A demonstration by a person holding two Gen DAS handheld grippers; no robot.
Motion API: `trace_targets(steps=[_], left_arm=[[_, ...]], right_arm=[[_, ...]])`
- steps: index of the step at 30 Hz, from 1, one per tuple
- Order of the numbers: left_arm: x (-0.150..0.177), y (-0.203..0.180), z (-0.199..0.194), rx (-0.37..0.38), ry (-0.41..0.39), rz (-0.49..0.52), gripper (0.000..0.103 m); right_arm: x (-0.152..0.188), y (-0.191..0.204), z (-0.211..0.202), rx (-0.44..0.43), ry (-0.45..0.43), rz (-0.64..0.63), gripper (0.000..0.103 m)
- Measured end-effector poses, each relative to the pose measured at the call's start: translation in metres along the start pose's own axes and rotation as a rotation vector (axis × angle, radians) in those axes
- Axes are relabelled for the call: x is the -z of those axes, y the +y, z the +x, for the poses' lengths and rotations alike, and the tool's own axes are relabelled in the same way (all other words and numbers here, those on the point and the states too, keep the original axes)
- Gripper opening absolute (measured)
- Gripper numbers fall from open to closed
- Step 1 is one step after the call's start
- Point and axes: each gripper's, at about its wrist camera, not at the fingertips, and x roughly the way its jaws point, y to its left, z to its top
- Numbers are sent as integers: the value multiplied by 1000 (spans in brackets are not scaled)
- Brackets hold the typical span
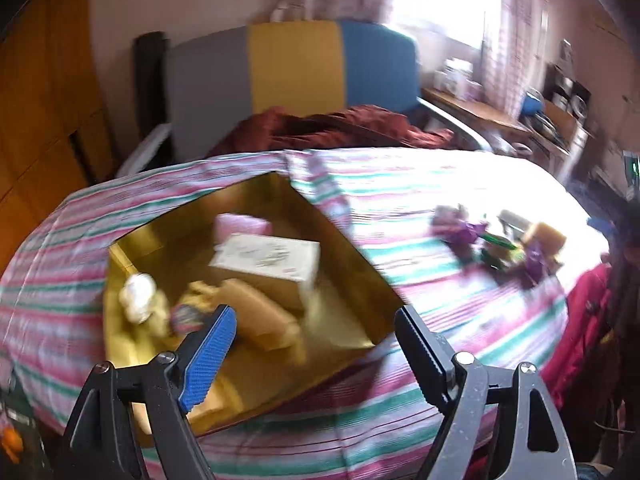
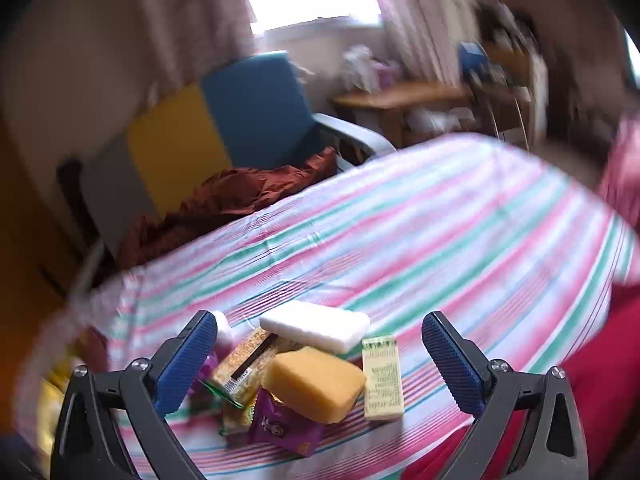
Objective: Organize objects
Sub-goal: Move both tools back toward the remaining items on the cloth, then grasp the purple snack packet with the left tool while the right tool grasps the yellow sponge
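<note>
A gold open box lies on the striped cloth at the left. In it sit a white carton, a pink packet, a tan block and a white figure. My left gripper is open and empty above the box's near side. A pile of loose items lies to the right. In the right wrist view it holds a yellow sponge, a white sponge, a green-and-cream carton and a purple packet. My right gripper is open and empty just over the pile.
The striped cloth covers the whole table. A chair with a grey, yellow and blue back and a dark red garment stands behind it. A wooden desk with clutter is at the back right. A red garment hangs at the right edge.
</note>
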Motion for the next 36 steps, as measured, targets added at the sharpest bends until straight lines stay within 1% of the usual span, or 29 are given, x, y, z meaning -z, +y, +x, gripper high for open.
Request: trace_targets(steps=[1,2,3,6,10,13,14,15,19,20,21,29,31,35,36], left_arm=[[-3,-8,3,12,9,17,83],[-5,-16,7,24,16,32,83],[-10,-26,12,48,30,47,83],[-21,-46,24,96,56,59,83],[-42,-72,49,199,105,47,83],[-54,-87,70,237,147,45,82],[-58,-91,80,255,172,40,80],[-60,-95,87,263,190,38,76],[-70,-110,118,295,242,53,70],[-74,-112,126,314,259,46,66],[-77,-115,135,336,274,37,65],[-95,-145,189,419,355,85,65],[-98,-153,198,439,356,112,65],[-100,-164,216,449,369,149,65],[-100,-166,220,447,373,154,64]], right_arm=[[-1,-3,-1,9,-5,22,103],[-2,-3,-6,-13,-42,31,103],[-2,-2,-8,-22,-53,26,103],[-2,6,-4,-31,-26,-4,103],[-1,7,-7,-54,-30,-8,103],[0,3,-8,-70,-29,3,103],[0,2,-8,-73,-26,3,103],[0,3,-7,-76,-24,1,103],[1,5,-6,-84,-16,-6,103],[1,4,-5,-87,-15,-6,103],[0,4,-5,-90,-13,-6,103],[-1,2,-3,-105,-2,1,103],[0,2,-2,-104,2,1,103],[-1,2,-1,-101,8,-2,103],[-1,3,0,-101,9,-3,103]])
